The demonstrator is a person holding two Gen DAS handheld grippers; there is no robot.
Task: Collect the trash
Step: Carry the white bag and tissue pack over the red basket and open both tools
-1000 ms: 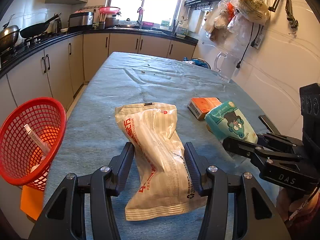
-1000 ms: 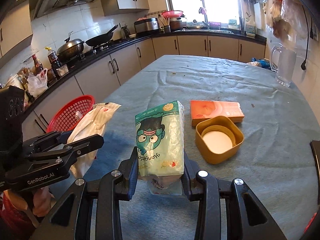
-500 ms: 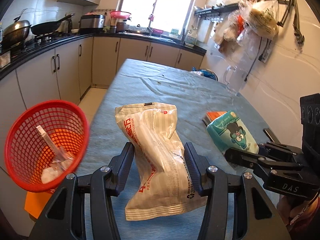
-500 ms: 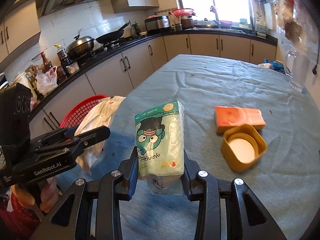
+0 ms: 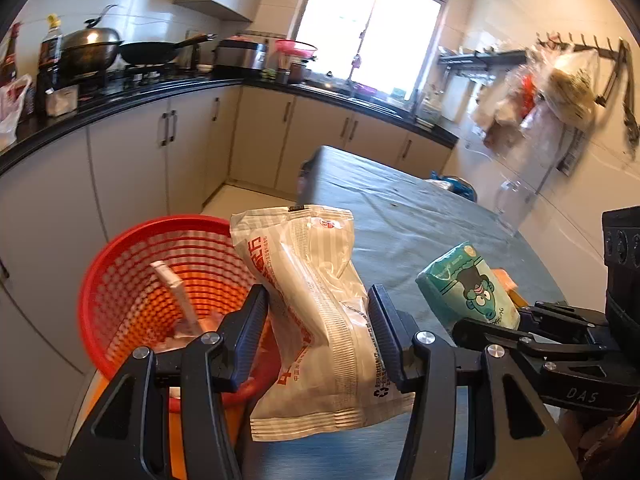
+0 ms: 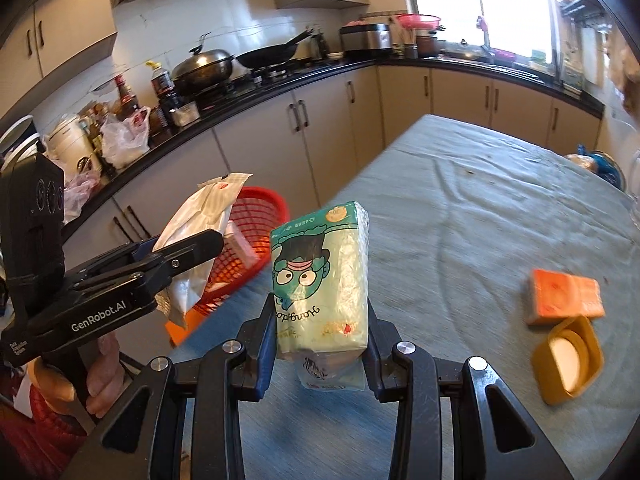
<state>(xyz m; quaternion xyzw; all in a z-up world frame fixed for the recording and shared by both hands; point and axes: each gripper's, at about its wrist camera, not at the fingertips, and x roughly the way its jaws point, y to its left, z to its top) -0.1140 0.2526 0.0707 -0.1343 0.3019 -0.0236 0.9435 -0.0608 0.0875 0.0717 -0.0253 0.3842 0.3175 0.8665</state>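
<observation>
My left gripper (image 5: 318, 316) is shut on a crumpled white snack bag (image 5: 316, 320) with red print, held up at the table's left edge beside the red mesh basket (image 5: 132, 272). The basket holds a few wrappers. My right gripper (image 6: 320, 320) is shut on a green tissue pack (image 6: 320, 280) with a cartoon face, lifted above the grey tablecloth (image 6: 460, 208). In the right wrist view the left gripper (image 6: 200, 240) and its white bag (image 6: 200, 232) hang over the basket (image 6: 248, 240). In the left wrist view the green pack (image 5: 468, 292) is to the right.
An orange box (image 6: 564, 292) and a yellow square lid (image 6: 568, 360) lie on the table's right side. A clear jug (image 5: 516, 208) stands by the wall. Kitchen cabinets (image 5: 168, 160) and a counter with pans run along the left. A hand (image 6: 100, 376) holds the left gripper.
Both grippers have swung left toward the red basket with their loads still gripped. The basket now sits much closer to the white bag, and the orange box has slid toward the right.
</observation>
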